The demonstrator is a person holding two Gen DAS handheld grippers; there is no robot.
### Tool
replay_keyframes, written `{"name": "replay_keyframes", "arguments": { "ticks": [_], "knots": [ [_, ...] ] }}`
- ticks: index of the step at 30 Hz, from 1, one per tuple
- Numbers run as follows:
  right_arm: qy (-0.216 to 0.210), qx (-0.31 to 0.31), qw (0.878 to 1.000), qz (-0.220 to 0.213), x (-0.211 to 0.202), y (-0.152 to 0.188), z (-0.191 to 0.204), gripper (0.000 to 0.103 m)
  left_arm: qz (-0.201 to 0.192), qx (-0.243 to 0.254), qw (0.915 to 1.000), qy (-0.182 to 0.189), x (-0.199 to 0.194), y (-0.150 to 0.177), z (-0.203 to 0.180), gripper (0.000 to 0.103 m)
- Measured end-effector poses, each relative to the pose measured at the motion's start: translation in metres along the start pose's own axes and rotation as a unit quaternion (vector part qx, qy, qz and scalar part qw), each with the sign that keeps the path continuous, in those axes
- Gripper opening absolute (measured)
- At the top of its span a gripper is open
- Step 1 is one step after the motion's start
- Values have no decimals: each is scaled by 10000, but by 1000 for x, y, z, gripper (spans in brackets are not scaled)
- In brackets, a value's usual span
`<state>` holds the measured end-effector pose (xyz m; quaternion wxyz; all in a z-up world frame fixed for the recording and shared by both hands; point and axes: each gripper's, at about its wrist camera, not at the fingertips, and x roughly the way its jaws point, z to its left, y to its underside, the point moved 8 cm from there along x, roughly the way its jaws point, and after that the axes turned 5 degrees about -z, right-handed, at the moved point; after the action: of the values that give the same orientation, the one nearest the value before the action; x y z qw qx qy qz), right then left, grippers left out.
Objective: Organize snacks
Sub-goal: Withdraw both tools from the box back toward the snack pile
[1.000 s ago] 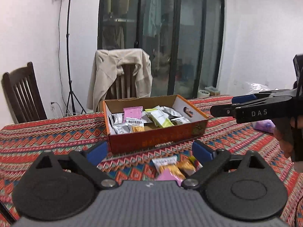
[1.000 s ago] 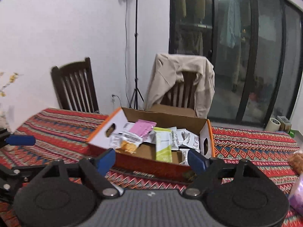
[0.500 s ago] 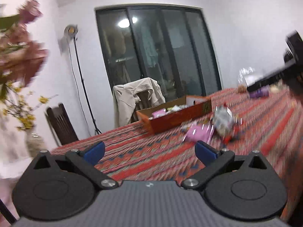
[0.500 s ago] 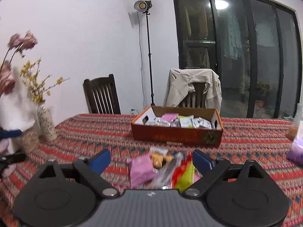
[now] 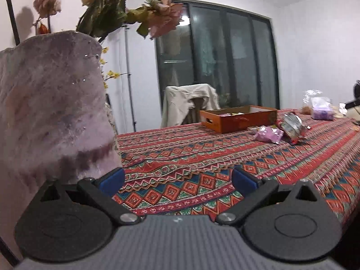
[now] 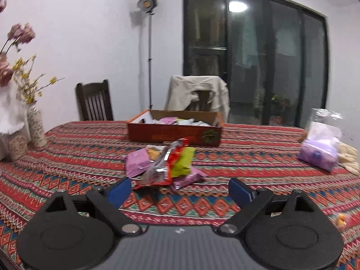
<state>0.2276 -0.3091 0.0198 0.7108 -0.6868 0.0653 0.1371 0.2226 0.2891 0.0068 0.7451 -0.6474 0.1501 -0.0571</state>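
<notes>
Right gripper (image 6: 178,187) hangs with its jaws spread wide and nothing between them. Just beyond lies the snack pile (image 6: 164,165), pink, red and green packets, their print too blurred to read, in front of the cardboard box (image 6: 174,135) holding more packets. Left gripper (image 5: 177,178) spread too, beside a pale vase (image 5: 51,108), well apart from the box.

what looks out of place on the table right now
A loose heap of pink, red and green snack packets lies on the patterned tablecloth, in front of the orange cardboard box already holding other packets, not inside it.
</notes>
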Motion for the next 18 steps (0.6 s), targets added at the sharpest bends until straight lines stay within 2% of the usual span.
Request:
{"name": "replay_keyframes", "arguments": {
  "ticks": [9,12,15,18],
  "knots": [
    [302,222,9991,-207,-26,0,-24,93,150,195,9996,119,-1,13,-3,103],
    [311,269,9988,-251,-32,0,-27,93,143,157,9997,85,-4,15,0,103],
    [321,249,9988,-259,-36,1,-28,93,31,233,9997,-101,-9,12,1,103],
    [319,241,9988,-267,-37,1,-28,93,-3,284,9995,-99,-12,11,1,103]
  ]
}}
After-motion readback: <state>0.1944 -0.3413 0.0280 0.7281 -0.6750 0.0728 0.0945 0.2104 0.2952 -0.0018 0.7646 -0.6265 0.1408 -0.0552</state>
